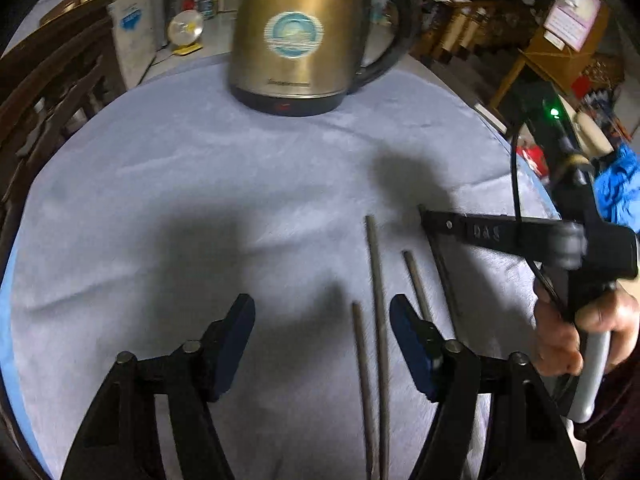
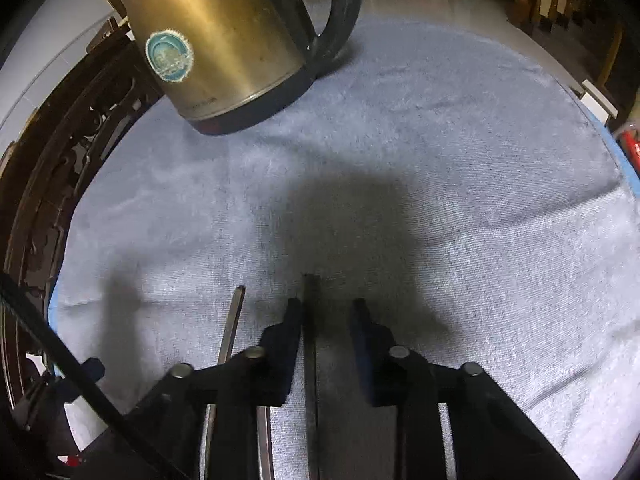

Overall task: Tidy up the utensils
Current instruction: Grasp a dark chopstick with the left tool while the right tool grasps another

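Tools low over cloth: left tool point(image 1: 322, 340) wide; right tool point(image 2: 326, 320) narrow, straddling chopstick point(image 2: 310, 340).

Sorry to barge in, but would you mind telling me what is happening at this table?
A person is sorting dark, thin chopsticks on a table covered in grey-blue cloth. The right claw is open and straddles one chopstick, which lies between its fingers, not yet clamped. The left claw is open and holds nothing, with two more chopsticks lying between its fingers. A brass-coloured electric kettle stands at the far side.
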Tool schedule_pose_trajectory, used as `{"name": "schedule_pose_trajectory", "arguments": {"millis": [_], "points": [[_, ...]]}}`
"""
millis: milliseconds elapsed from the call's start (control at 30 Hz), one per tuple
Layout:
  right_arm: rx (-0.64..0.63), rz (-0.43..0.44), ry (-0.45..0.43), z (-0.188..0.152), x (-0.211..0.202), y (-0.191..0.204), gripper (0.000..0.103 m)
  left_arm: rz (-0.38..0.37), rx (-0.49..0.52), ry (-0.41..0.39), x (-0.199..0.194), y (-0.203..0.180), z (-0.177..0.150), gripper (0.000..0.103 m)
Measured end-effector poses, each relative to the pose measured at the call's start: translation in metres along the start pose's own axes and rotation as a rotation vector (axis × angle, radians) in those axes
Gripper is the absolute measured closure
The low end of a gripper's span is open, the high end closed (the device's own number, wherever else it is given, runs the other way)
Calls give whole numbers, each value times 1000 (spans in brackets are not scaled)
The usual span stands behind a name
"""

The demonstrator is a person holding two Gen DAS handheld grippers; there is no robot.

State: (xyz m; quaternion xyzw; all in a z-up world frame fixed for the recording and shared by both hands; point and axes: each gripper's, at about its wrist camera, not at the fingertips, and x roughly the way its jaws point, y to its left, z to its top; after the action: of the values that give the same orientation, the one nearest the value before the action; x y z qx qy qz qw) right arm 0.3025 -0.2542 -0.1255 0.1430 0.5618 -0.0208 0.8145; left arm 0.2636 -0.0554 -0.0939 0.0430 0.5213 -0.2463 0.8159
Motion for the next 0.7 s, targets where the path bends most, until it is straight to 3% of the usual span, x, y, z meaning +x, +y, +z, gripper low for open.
{"name": "schedule_pose_trajectory", "arguments": {"millis": [33, 200, 300, 367, 433, 567, 700], "points": [[-16, -15, 2, -1, 0, -1, 97, -9, 15, 16, 7, -3, 7, 42], [-12, 2, -7, -8, -8, -26, 97, -19, 53, 87, 43, -24, 31, 45], [24, 35, -17, -16, -17, -53, 97, -20, 64, 129, 64, -31, 41, 72], [34, 51, -36, -21, -26, -66, 97, -5, 84, 114, 69, -37, 47, 76], [41, 65, -50, -25, -34, -76, 97, 10, 76, 109, 71, -35, 51, 96], [45, 86, -86, -33, -57, -85, 97, 0, 30, 110, 73, -26, 53, 97], [42, 130, -141, -44, -89, -88, 97, 0, -12, 17, 41, -21, 48, 98]]}}
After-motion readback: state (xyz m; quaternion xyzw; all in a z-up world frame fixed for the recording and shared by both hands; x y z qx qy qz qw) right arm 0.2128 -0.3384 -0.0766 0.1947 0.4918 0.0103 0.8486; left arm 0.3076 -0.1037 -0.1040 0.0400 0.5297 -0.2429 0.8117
